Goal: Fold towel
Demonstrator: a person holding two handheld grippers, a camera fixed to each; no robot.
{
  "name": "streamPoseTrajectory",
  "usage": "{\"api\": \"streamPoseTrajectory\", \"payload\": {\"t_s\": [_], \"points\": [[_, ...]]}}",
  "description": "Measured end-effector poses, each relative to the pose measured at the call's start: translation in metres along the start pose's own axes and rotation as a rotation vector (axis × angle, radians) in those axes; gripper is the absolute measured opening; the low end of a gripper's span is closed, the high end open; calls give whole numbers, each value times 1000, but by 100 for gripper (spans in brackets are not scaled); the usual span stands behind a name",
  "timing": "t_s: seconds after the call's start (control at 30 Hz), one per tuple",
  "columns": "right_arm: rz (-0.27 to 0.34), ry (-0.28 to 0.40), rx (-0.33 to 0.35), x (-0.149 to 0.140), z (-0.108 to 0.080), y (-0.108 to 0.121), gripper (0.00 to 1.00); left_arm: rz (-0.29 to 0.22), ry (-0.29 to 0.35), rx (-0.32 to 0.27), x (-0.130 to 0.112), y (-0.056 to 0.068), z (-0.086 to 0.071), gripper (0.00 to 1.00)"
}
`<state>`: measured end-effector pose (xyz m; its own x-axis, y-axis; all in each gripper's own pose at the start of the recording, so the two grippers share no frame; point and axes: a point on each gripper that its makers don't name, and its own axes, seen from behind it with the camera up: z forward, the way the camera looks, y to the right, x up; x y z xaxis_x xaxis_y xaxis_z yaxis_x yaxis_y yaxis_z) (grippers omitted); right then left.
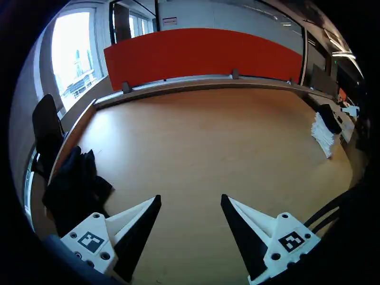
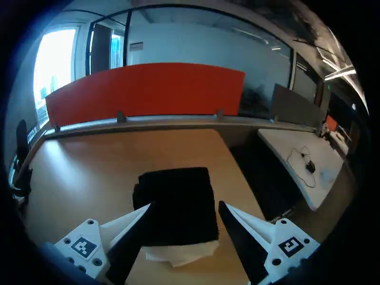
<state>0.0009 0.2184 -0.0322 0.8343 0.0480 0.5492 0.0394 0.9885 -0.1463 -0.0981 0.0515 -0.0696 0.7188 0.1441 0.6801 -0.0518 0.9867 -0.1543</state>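
Left gripper view: left gripper (image 1: 190,196) is wide open and empty, with a crumpled dark towel pile (image 1: 76,185) just off its left finger. Right gripper (image 2: 185,204), open too, hovers over the folded black towel (image 2: 175,187) on the white stack (image 2: 183,254).

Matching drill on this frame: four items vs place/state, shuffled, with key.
Items
1 folded black towel
2 dark cloth
3 orange divider
4 cable

Place/state
A along the wooden table's far edge
B on the white desk
C on top of the white towels
D heaped unfolded by the table edge

Pairs: 1-C, 2-D, 3-A, 4-B
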Motion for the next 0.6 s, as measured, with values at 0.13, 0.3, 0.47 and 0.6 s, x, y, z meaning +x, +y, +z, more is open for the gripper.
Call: {"api": "streamPoseTrajectory", "payload": {"t_s": [0.13, 0.3, 0.47, 0.6], "points": [[1, 89, -5, 18, -2, -5, 100, -2, 5, 2, 3, -1, 0, 93], [-3, 194, -23, 38, -7, -8, 100, -8, 13, 4, 7, -1, 0, 94], [-4, 269, -49, 52, -10, -8, 100, -15, 25, 10, 11, -4, -1, 93], [2, 298, -49, 60, -12, -12, 100, -18, 39, 20, 15, -9, -2, 93]]}}
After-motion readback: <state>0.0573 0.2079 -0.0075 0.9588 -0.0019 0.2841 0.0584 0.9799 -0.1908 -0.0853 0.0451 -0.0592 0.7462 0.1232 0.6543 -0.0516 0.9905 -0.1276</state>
